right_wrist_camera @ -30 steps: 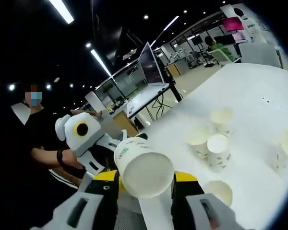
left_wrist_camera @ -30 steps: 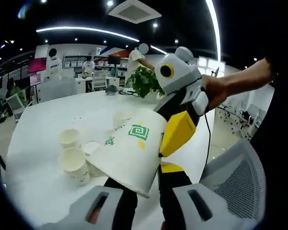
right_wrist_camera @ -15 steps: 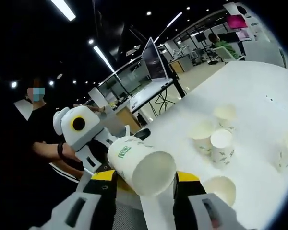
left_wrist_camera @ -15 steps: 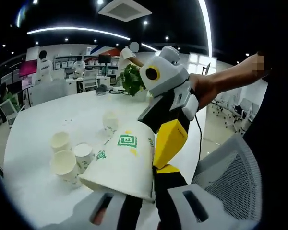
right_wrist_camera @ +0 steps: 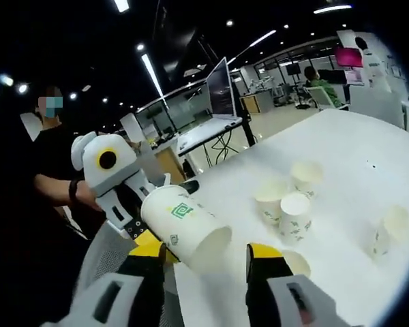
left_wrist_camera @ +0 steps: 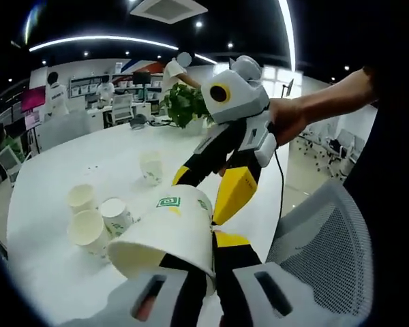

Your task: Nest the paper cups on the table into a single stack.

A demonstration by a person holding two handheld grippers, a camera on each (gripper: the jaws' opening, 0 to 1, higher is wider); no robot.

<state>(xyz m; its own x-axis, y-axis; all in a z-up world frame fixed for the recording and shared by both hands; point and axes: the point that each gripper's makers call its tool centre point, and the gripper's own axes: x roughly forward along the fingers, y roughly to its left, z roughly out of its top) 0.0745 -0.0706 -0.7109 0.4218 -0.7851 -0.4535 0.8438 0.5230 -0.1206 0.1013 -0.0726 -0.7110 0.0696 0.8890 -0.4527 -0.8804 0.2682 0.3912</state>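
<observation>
A white paper cup (left_wrist_camera: 165, 230) with a green logo hangs tilted above the table edge, its open mouth towards the left gripper view. My left gripper (left_wrist_camera: 208, 257) is shut on the cup's rim wall. My right gripper (left_wrist_camera: 199, 197) comes in from the right with its yellow-and-black fingers spread on either side of the cup's base end. In the right gripper view the same cup (right_wrist_camera: 180, 218) sticks out from the left gripper (right_wrist_camera: 144, 219), and my right gripper (right_wrist_camera: 204, 252) stands open around it. Several loose cups (left_wrist_camera: 87, 230) stand on the white table (left_wrist_camera: 68, 163).
One cup (left_wrist_camera: 150, 167) stands apart from the group. A potted plant (left_wrist_camera: 184, 105) sits at the table's far end. A mesh chair (left_wrist_camera: 313, 245) is close on the right. A person (right_wrist_camera: 48, 177) holds the grippers. More cups (right_wrist_camera: 294, 214) stand mid-table (right_wrist_camera: 354, 157).
The right gripper's jaws have opened and let go of the cup's base end. The left gripper now carries the cup alone, tipped more towards its own camera.
</observation>
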